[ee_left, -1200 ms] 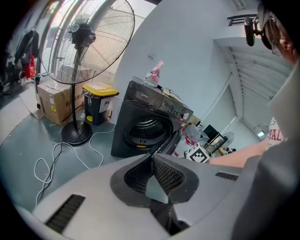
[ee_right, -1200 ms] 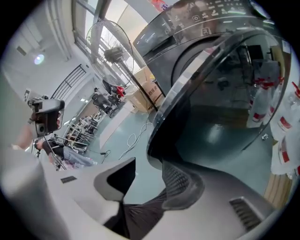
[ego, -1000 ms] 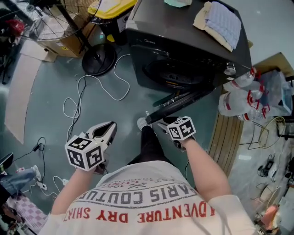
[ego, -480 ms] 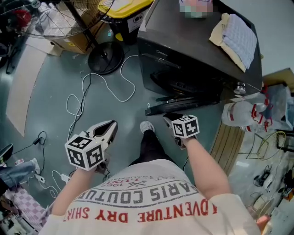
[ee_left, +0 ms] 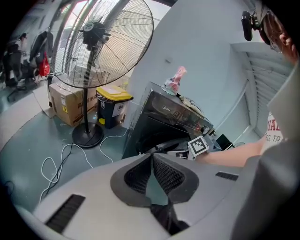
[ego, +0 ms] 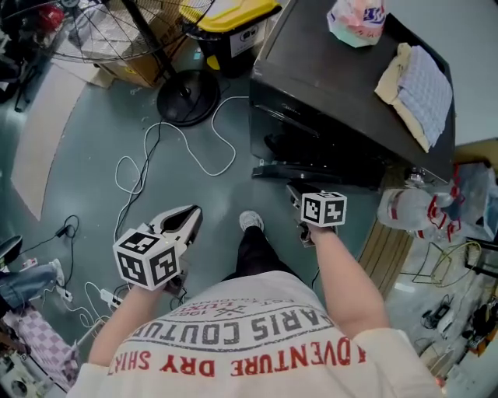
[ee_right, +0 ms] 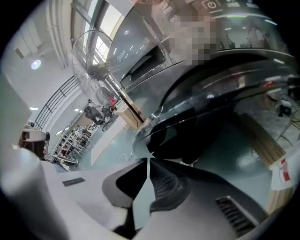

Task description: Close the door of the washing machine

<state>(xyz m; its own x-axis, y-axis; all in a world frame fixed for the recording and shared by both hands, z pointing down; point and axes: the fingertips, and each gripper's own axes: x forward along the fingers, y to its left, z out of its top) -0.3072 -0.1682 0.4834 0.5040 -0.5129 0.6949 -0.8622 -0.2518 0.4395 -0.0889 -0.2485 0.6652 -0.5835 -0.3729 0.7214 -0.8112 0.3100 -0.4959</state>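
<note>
One washing machine (ego: 342, 70) at 1 o'clock, its one door (ego: 311, 169) ajar. Two grippers. The right gripper (ego: 296, 193) is at the door's edge, possibly touching it. Its jaws have just been closing and now meet, nothing between. The left gripper (ego: 189, 214) is at 8 o'clock over the floor, jaws together, empty. One fan (ego: 184, 97) and one yellow-lidded bin (ego: 229, 15) near 12 o'clock.
</note>
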